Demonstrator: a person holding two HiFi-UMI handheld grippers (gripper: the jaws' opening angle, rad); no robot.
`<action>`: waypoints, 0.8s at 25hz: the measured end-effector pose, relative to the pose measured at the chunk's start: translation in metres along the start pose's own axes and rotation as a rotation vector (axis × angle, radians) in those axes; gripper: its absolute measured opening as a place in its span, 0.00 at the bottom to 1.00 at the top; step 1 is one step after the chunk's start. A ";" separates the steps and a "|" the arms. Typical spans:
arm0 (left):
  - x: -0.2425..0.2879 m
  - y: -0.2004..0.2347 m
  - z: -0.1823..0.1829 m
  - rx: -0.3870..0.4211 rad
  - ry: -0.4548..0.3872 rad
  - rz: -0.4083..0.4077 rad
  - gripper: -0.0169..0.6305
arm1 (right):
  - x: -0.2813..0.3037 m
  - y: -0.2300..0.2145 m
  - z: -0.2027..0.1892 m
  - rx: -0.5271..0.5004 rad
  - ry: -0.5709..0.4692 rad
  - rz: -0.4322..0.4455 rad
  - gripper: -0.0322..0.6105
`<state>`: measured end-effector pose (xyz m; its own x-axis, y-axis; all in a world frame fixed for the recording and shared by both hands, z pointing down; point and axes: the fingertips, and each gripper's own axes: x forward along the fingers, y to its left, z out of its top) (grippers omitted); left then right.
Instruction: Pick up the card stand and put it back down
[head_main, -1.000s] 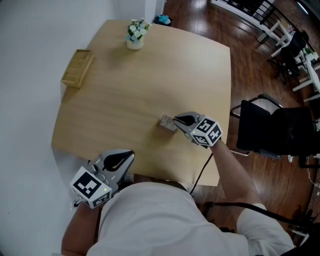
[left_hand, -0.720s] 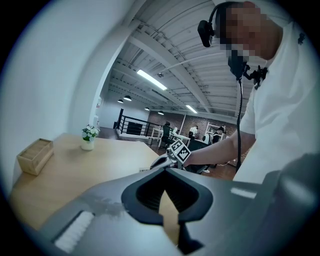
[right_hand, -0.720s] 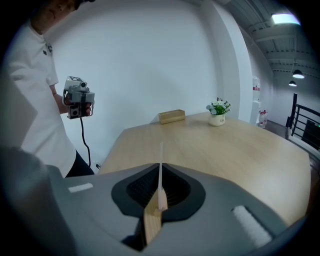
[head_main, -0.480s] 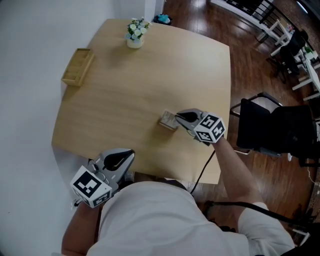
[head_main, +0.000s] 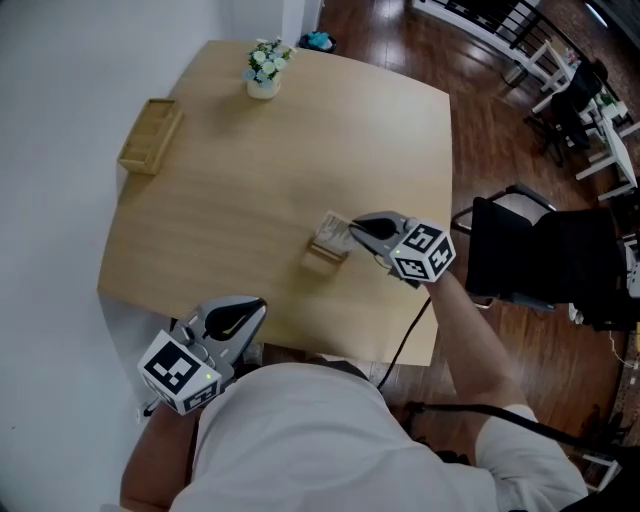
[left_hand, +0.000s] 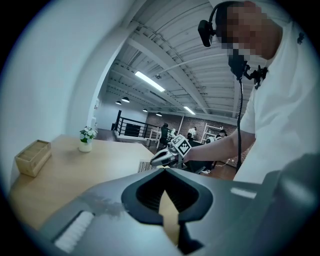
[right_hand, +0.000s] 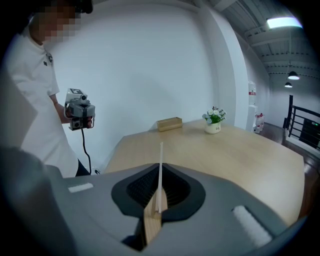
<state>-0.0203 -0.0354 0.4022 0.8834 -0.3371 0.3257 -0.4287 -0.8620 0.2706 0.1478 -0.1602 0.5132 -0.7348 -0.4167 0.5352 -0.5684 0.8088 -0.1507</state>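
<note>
The card stand (head_main: 330, 238), a small wooden block with a thin white card upright in it, hangs a little above the table (head_main: 230, 190), and its shadow lies just below it. My right gripper (head_main: 352, 228) is shut on it from the right. In the right gripper view the wooden base (right_hand: 152, 220) and the edge-on card sit pinched between the jaws. The left gripper view shows the stand (left_hand: 145, 166) far off by the right gripper (left_hand: 156, 161). My left gripper (head_main: 255, 308) hovers at the table's near edge, shut and holding nothing.
A small pot of flowers (head_main: 263, 72) stands at the table's far edge and a wooden box (head_main: 150, 135) at its far left. A black chair (head_main: 545, 255) stands right of the table on the wooden floor. The white wall is on the left.
The right gripper has lifted the card stand off the table; a shadow now shows beneath it. The left gripper has stayed in place.
</note>
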 end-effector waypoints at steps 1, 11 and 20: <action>0.000 0.000 0.000 0.001 -0.002 -0.001 0.03 | -0.002 0.001 0.003 -0.005 -0.002 -0.002 0.08; -0.011 0.001 0.001 0.010 -0.014 -0.018 0.03 | -0.022 0.009 0.027 -0.050 -0.022 -0.045 0.08; -0.020 0.002 0.001 0.034 -0.020 -0.062 0.03 | -0.045 0.026 0.039 -0.050 -0.046 -0.101 0.08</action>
<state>-0.0389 -0.0309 0.3949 0.9119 -0.2897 0.2905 -0.3665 -0.8936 0.2590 0.1513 -0.1370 0.4529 -0.6916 -0.5146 0.5069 -0.6219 0.7812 -0.0554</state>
